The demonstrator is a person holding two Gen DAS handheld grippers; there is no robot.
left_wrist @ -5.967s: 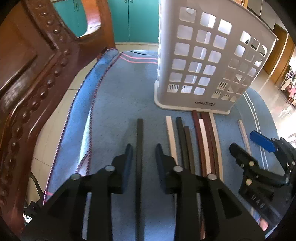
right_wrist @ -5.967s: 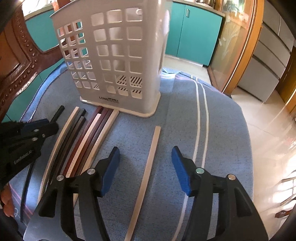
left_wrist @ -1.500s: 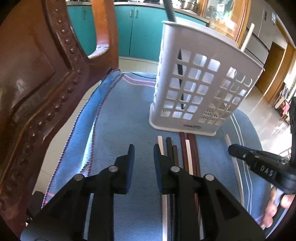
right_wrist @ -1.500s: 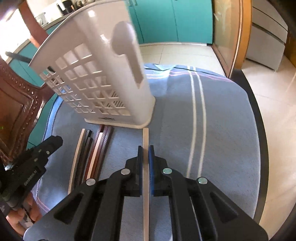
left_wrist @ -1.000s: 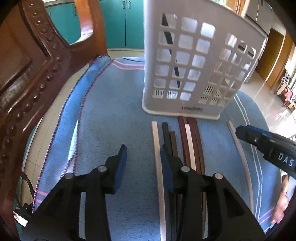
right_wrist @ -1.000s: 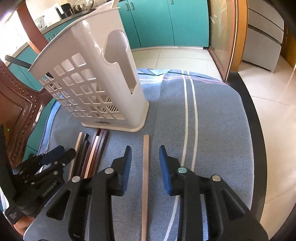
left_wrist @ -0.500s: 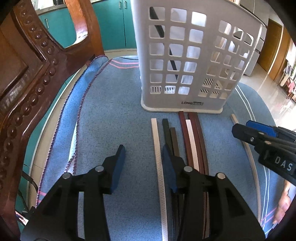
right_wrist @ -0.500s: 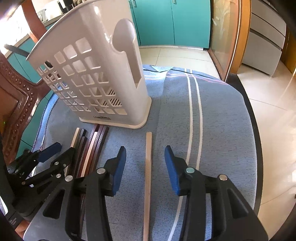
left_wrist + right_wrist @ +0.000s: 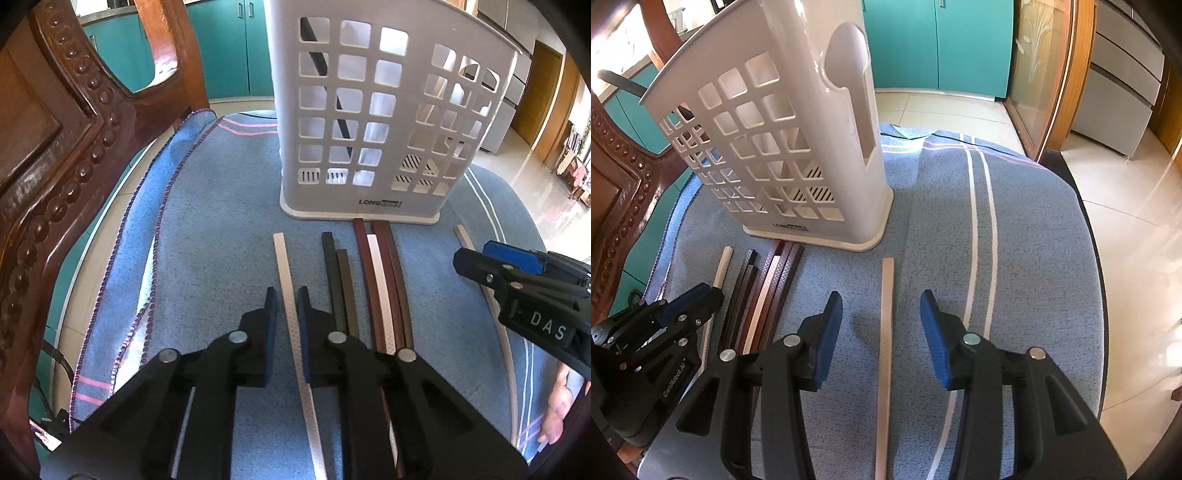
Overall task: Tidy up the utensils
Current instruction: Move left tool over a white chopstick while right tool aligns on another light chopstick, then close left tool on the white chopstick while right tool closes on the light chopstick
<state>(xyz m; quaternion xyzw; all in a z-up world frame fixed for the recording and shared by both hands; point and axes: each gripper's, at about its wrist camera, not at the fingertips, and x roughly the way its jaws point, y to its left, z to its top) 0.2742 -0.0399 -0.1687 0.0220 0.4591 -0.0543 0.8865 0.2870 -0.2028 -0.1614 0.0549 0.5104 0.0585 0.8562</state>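
Two hand-held grippers work over a bench covered by a blue cloth (image 9: 1034, 229). My left hand-held gripper (image 9: 287, 301) is pressed together on the white chopstick (image 9: 286, 266), the outermost stick of the row, toward the left edge of the bench; its blue pads (image 9: 271, 310) flank the stick closely and appear to pinch it. My right hand-held gripper (image 9: 881, 317) stands spread, its pads apart on either side of the pale wooden chopstick (image 9: 887, 295), which lies alone nearer the right edge and is not touched. Between the two sticks lies a bundle of dark and brown chopsticks (image 9: 373, 280), close together, their far ends just short of the base of the white holder (image 9: 369, 122). The holder stands upright toward the far edge; a black chopstick (image 9: 341, 114) leans inside it, seen through the lattice. Step in hand, as I judge it: grasping sticks, one per side. The next move calls for closing the right pads on the wooden stick, then lifting both clear of the cloth, tipping them upright and lowering them through the holder's open top without catching its rim.
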